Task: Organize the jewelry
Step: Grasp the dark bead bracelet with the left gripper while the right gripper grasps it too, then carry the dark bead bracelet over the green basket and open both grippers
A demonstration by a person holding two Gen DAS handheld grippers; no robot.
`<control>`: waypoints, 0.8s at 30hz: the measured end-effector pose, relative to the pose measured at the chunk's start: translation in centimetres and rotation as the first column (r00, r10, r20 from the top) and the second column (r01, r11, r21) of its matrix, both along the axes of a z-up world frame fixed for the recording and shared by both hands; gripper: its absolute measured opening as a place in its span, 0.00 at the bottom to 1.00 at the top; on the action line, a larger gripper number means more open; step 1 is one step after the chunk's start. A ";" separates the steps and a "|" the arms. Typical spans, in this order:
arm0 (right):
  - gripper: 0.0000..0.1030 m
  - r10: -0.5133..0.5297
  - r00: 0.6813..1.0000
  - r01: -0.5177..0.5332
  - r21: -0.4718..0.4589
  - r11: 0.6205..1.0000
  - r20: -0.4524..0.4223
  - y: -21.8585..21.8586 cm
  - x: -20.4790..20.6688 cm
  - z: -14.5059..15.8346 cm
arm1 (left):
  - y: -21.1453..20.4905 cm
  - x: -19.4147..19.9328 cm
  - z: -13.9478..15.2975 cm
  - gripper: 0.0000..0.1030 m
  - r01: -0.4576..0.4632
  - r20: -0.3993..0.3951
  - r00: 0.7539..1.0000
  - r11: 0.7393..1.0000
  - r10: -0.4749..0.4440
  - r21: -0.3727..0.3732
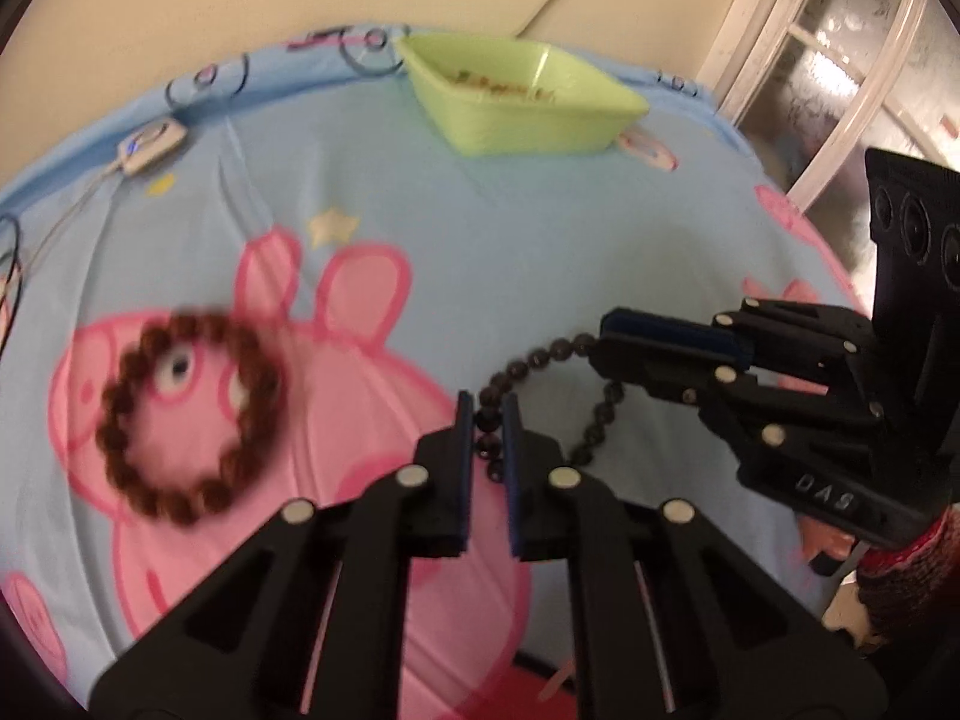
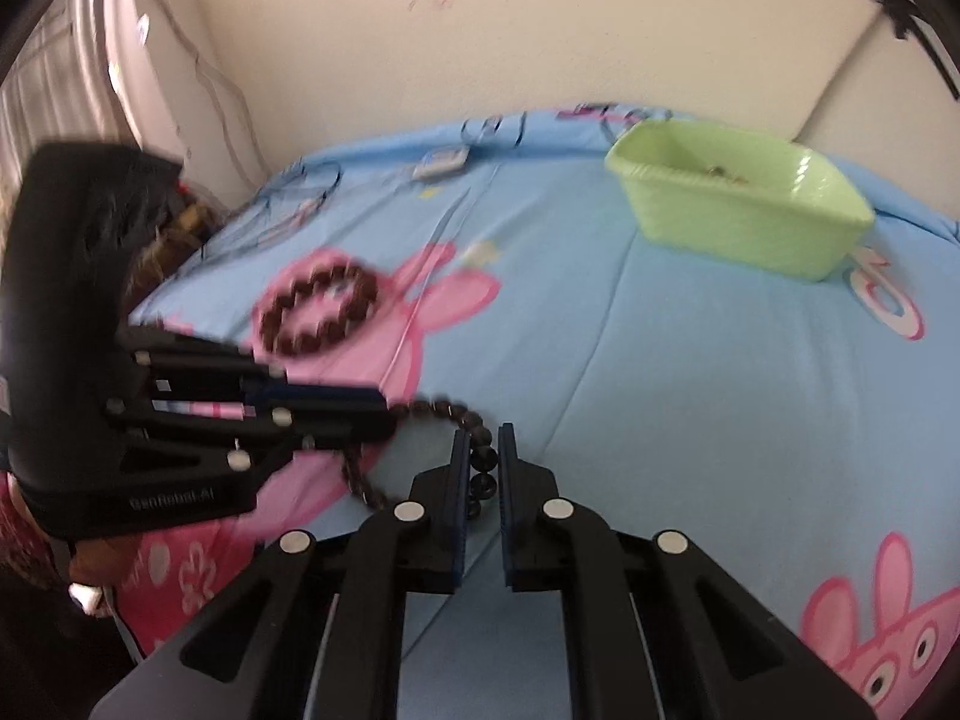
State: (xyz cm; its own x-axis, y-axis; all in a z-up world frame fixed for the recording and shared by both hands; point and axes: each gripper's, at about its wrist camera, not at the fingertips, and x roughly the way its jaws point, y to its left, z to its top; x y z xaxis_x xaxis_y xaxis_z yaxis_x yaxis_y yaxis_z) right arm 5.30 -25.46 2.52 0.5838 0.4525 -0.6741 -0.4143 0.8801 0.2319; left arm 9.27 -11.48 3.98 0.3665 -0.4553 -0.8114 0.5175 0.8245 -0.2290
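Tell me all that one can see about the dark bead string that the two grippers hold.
The dark bead string is a loop of small round beads, nearly black and a little glossy. The left gripper is shut on one part, and the right gripper is shut on another. A short arc of beads spans between them; the rest hangs slack below, over the blue cartoon sheet. Whether it touches the sheet cannot be told.

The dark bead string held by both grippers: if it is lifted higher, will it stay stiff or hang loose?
The dark bead string probably hangs loose: it already sags in a curve between the left gripper and the right gripper. The round beads may slip between the pads. It looks light, since the thin strand holds its arc.
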 end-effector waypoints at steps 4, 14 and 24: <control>0.00 -0.052 0.996 0.049 0.036 0.998 0.076 -1.7 1.8 2.9 | -1.6 3.5 3.9 0.08 0.021 0.061 0.998 0.998 -0.018 -0.055; 0.00 -0.246 0.957 0.229 0.118 0.966 0.156 -8.8 11.6 7.1 | -9.3 14.7 7.6 0.12 0.014 0.113 0.994 0.995 -0.003 -0.094; 0.00 -0.322 0.944 0.304 0.200 0.932 0.066 -11.3 11.3 4.5 | -5.3 13.2 5.2 0.19 -0.080 0.042 0.995 0.988 0.086 -0.132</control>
State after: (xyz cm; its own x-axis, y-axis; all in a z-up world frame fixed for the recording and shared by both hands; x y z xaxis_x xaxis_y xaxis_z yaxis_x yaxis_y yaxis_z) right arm 16.57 -36.81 7.06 0.7735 0.3470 -0.5304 -0.1530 0.9143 0.3750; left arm 22.47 -16.74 9.16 0.4436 -0.5221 -0.7285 0.4615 0.8298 -0.3138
